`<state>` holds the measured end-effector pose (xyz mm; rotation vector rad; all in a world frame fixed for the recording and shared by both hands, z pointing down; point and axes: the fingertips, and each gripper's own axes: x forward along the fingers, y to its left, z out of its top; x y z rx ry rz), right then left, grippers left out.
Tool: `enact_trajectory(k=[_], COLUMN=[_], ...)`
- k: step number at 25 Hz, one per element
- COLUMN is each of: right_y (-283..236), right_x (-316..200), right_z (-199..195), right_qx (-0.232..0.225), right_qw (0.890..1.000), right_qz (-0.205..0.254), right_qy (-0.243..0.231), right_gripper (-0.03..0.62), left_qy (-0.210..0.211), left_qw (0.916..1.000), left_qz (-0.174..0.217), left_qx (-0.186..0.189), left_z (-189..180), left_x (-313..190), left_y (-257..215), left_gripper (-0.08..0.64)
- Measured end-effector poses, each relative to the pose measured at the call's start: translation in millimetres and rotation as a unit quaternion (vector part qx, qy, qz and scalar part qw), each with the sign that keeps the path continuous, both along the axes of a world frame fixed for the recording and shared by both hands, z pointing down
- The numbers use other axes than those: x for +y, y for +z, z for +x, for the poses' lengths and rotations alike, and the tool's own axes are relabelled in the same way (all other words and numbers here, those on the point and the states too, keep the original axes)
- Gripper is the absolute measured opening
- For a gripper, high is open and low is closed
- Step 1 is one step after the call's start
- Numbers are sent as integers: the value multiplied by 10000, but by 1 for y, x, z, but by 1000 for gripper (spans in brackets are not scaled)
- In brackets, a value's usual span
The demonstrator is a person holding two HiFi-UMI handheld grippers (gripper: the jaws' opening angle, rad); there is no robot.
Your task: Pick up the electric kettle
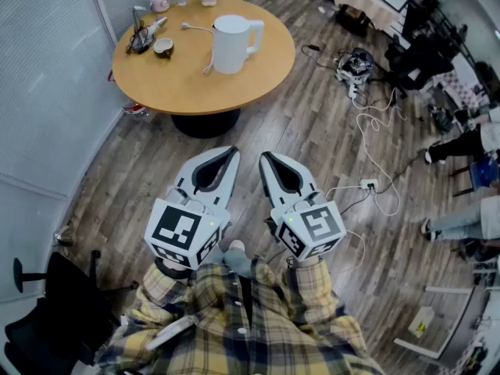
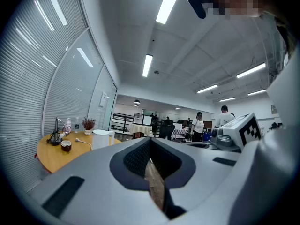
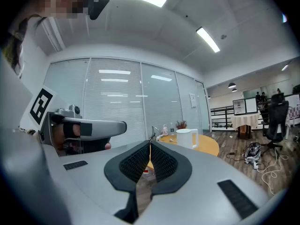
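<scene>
In the head view, the white kettle (image 1: 233,44) is seen upright on the round wooden table (image 1: 168,88), well apart from the left gripper (image 1: 231,151) and the right gripper (image 1: 265,157), which are held side by side close to the person's body. In the left gripper view, the jaws are seen meeting tip to tip with nothing between them, the kettle (image 2: 100,138) standing far ahead at left. In the right gripper view, the jaws are likewise pressed together and empty, the kettle (image 3: 186,138) standing beyond their tips.

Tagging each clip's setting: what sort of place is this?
Probably an open-plan office or lab: a round wooden table with a white electric kettle, glass partitions with blinds, and an office chair near cables on the wood floor.
</scene>
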<state>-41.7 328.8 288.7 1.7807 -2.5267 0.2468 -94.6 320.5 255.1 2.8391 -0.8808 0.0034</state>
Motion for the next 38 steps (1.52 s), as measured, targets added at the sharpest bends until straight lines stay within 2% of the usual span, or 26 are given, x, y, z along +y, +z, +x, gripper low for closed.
enact_trajectory(k=[11, 26, 32, 38], right_y=[0, 4, 11, 14], right_x=[-4, 15, -7, -56], right_z=[9, 43, 44, 46], right_qx=[-77, 16, 4, 7], right_qw=[9999, 9999, 10000, 10000], right_qz=[69, 81, 30, 14], right_qy=[-1, -82, -76, 18], right_gripper=[35, 35, 35, 35], left_qy=[-67, -71, -95, -50], left_qw=[10000, 10000, 9999, 10000], left_qz=[24, 42, 17, 52], left_qx=[-40, -31, -41, -39], left_z=[7, 40, 40, 42], left_x=[-7, 8, -17, -70], left_y=[0, 5, 11, 12], left_gripper=[3, 3, 3, 3])
